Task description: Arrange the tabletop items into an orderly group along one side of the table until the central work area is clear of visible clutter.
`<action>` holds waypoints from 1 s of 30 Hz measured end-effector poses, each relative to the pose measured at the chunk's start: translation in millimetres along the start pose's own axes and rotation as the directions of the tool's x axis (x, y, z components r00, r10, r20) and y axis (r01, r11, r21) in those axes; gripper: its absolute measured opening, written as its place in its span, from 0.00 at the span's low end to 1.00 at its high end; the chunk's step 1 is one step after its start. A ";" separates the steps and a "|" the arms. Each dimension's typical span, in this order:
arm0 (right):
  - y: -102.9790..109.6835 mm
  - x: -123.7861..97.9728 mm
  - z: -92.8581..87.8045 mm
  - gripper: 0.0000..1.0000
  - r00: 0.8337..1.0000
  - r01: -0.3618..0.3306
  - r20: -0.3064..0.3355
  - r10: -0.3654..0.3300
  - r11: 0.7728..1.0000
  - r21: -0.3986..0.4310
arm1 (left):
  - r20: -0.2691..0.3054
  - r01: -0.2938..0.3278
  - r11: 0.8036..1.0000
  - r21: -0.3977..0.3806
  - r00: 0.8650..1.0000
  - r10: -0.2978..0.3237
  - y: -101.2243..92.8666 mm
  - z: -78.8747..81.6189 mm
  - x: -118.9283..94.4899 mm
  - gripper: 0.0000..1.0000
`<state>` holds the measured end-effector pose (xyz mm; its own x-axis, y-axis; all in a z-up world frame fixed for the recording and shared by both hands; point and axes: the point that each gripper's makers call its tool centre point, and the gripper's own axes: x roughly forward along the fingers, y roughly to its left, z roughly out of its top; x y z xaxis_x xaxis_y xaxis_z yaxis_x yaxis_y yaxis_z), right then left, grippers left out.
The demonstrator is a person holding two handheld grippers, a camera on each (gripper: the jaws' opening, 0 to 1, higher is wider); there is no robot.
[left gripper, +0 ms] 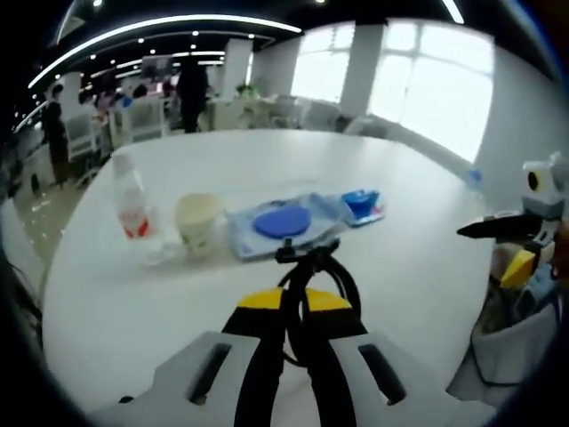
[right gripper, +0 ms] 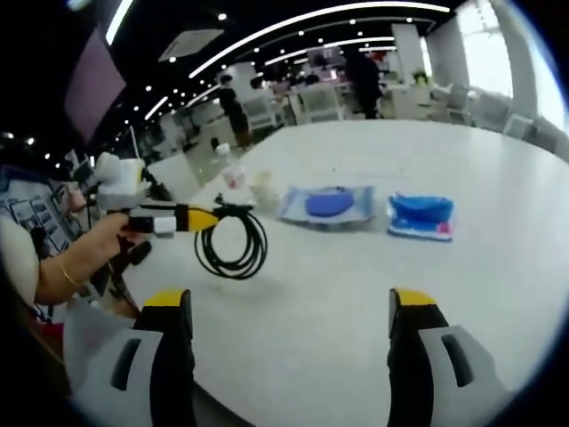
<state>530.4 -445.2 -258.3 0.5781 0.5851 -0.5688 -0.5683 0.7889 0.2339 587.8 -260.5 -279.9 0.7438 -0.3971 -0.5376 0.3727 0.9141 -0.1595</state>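
A: Report the left gripper [right gripper: 206, 216].

B: Its fingers pinch a coiled black cable [right gripper: 233, 242], which hangs from them above the white counter [right gripper: 356, 302]; a hand [right gripper: 96, 242] holds the tool.

A: The right gripper [right gripper: 289, 356]?

B: Its fingers are spread wide, nothing between them, above the near counter edge.

A: Item positions?

B: In one row: clear plastic bottle [left gripper: 132, 206], cream cup [left gripper: 199, 221], clear packet holding a blue disc [left gripper: 283, 222], small blue packet [left gripper: 363, 204]. The cable coil is in front of the disc packet.
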 end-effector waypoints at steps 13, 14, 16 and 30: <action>-9.6 -2.3 -9.4 0.90 1.000 0.022 -0.013 -0.022 1.000 0.016 | 0.003 0.081 0.997 0.010 0.997 -0.081 -36.9 11.5 25.5 0.04; -10.3 -2.4 -9.9 0.90 1.000 0.023 -0.014 -0.023 1.000 0.018 | 0.002 0.084 0.996 0.011 0.996 -0.084 -38.7 12.3 27.0 0.04; -11.7 -2.9 -11.0 0.89 1.000 0.024 -0.014 -0.024 0.999 0.022 | 0.004 0.095 0.995 0.017 0.995 -0.095 -43.9 15.3 31.4 0.04; -23.0 -6.2 -19.4 0.89 0.999 0.046 -0.024 -0.045 0.998 0.047 | -0.005 0.158 0.987 0.021 0.987 -0.158 -74.2 22.3 58.7 0.04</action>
<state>528.5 -470.6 -275.4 0.5891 0.5441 -0.5974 -0.5130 0.8230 0.2438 616.2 -353.5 -281.1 0.6731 -0.5361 -0.5095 0.4972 0.8380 -0.2248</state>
